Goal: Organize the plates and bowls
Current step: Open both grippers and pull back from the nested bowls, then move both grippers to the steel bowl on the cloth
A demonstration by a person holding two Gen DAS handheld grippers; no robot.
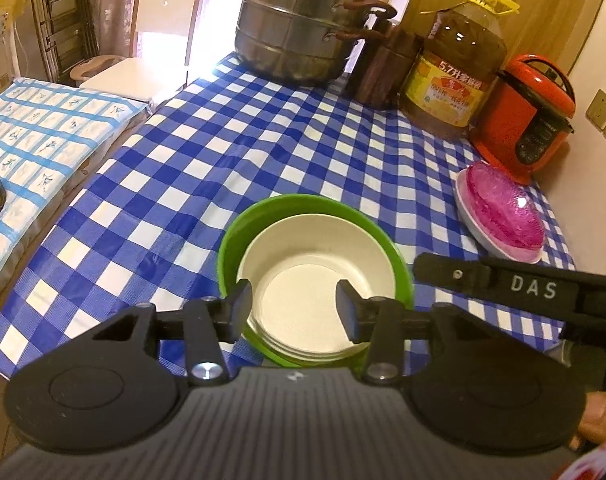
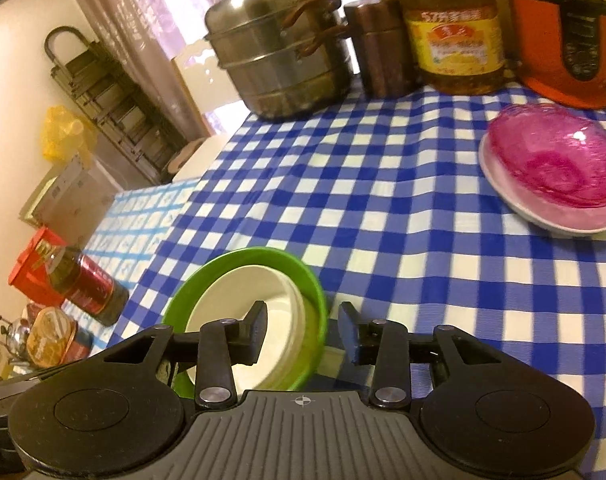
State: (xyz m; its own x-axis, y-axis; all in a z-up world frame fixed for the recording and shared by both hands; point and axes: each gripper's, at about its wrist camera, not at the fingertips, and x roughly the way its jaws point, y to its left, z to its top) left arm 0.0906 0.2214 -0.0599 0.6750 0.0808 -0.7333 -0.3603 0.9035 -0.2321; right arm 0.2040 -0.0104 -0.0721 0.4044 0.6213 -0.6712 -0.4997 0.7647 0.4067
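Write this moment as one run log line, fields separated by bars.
white bowls nested in green bowl | left gripper open | right gripper open | pink bowl on white plate

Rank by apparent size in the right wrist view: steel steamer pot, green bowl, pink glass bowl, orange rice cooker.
1. Steel steamer pot
2. Green bowl, nearer the camera, so unsure
3. Pink glass bowl and orange rice cooker: alike; the cooker is cut off.

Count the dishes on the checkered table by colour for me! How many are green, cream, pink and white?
Green: 1, the green bowl
Cream: 1 for sure, the cream bowl nested inside it; rim lines hint at more stacked beneath, but I cannot tell
Pink: 1, the pink glass bowl; it may be a stack
White: 1, the white plate under it
Total: 4 at least
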